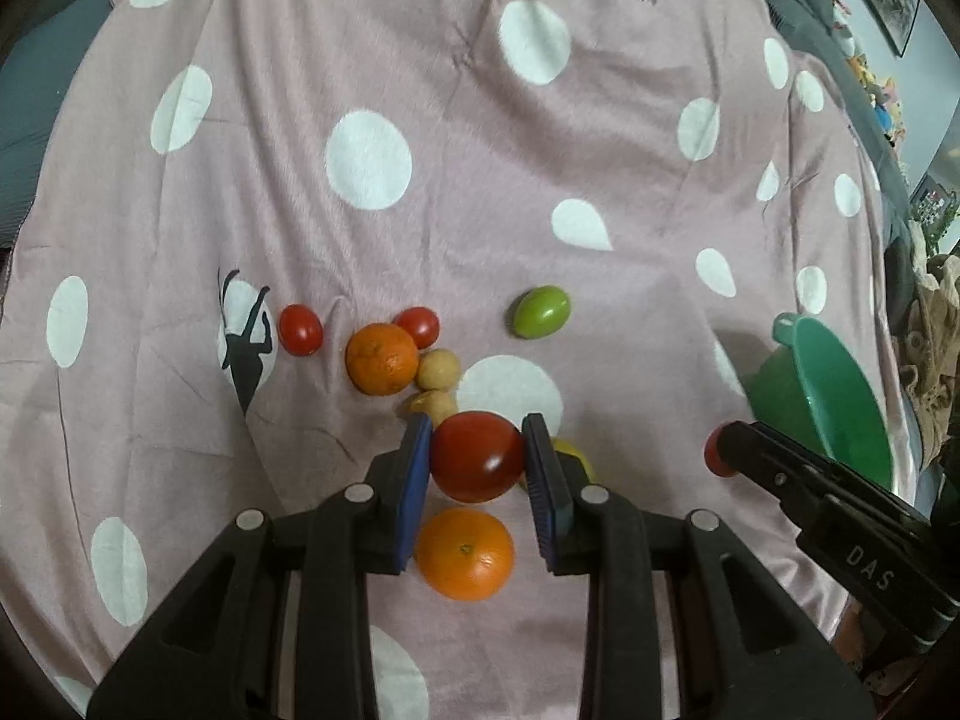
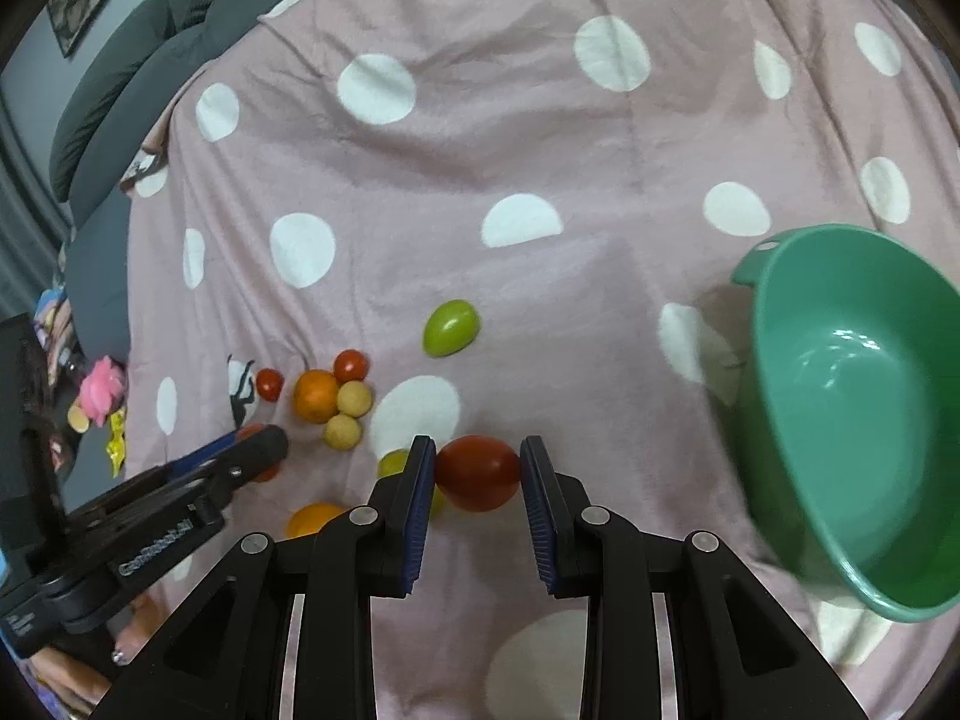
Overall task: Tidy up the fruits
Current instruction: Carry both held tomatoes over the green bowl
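Observation:
My left gripper (image 1: pixel 477 456) is shut on a large red tomato (image 1: pixel 476 456), held above the pink dotted cloth (image 1: pixel 420 90). My right gripper (image 2: pixel 478 471) is shut on another red tomato (image 2: pixel 478 473), left of the green bowl (image 2: pixel 852 420). On the cloth lie two oranges (image 1: pixel 382 358) (image 1: pixel 465 553), two small red tomatoes (image 1: pixel 300 329) (image 1: pixel 417 326), a green fruit (image 1: pixel 540 311), two beige round fruits (image 1: pixel 438 369) and a yellow fruit (image 2: pixel 393 462), partly hidden. The bowl also shows in the left wrist view (image 1: pixel 828 408), and it holds no fruit.
Grey sofa cushions (image 2: pixel 120 78) lie beyond the cloth's far left edge. Toys and clutter (image 2: pixel 102 390) sit off the cloth at the left. Each gripper shows at the side of the other's view.

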The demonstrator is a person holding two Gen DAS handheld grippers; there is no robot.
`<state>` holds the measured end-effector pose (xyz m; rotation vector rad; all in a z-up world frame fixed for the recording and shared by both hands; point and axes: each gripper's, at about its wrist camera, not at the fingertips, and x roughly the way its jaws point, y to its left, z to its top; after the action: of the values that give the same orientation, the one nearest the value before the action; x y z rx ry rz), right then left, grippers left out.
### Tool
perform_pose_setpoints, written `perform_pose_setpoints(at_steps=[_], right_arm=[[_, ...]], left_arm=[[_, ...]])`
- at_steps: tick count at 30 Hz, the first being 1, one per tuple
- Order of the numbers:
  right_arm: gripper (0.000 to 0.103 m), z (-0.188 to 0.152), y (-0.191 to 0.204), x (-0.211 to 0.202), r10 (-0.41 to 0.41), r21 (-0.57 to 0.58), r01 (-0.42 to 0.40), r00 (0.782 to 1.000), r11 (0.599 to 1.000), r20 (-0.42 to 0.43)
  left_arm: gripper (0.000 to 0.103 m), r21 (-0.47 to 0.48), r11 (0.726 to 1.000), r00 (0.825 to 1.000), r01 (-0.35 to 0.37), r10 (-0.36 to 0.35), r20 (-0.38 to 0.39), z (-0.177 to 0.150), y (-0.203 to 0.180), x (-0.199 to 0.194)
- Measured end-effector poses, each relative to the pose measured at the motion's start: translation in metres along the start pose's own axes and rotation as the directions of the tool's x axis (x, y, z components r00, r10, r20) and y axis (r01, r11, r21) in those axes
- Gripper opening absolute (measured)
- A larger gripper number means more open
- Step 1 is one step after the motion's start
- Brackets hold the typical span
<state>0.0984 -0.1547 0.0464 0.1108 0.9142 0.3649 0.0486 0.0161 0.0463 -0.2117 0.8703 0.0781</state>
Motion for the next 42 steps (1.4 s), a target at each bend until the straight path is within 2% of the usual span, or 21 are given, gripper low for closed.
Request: perform_pose_setpoints(at_steps=[5, 11, 17, 21, 28, 42], right_arm=[[0.031, 0.003, -0.013, -0.024, -0.012, 0.023, 0.01, 0.998, 1.0, 0.066], [0.031, 0.009, -0.03, -0.055, -0.038, 0.061, 0.029, 0.988, 0.998, 0.151], [0.031, 0.012, -0.062, -0.084, -0.111, 0.128, 0.084, 0.968, 0.988, 0.224], [0.031, 0.01, -0.086, -0.098, -0.167, 0.183, 0.123, 0.954, 0.975, 0.249], [0.031, 0.005, -0.126, -0.114, -0.236, 0.278, 0.162, 0.937, 0.947, 0.256], [0.031, 0.003, -0.161, -0.101, -0.284, 0.36, 0.202, 0.939, 0.911, 0.192]], left_arm=[[0.03, 0.031, 1.0, 0.999, -0.002, 0.0, 0.053, 0.0, -0.019, -0.016], [0.03, 0.106, 0.994, 0.995, 0.031, -0.042, 0.095, 0.002, -0.06, -0.029], [0.03, 0.171, 0.981, 0.986, 0.098, -0.119, 0.119, 0.009, -0.109, -0.027], [0.03, 0.187, 0.969, 0.977, 0.162, -0.184, 0.106, 0.014, -0.142, -0.016], [0.03, 0.216, 0.95, 0.966, 0.224, -0.246, 0.08, 0.017, -0.184, 0.0], [0.03, 0.246, 0.92, 0.951, 0.306, -0.306, -0.041, 0.006, -0.224, 0.04]])
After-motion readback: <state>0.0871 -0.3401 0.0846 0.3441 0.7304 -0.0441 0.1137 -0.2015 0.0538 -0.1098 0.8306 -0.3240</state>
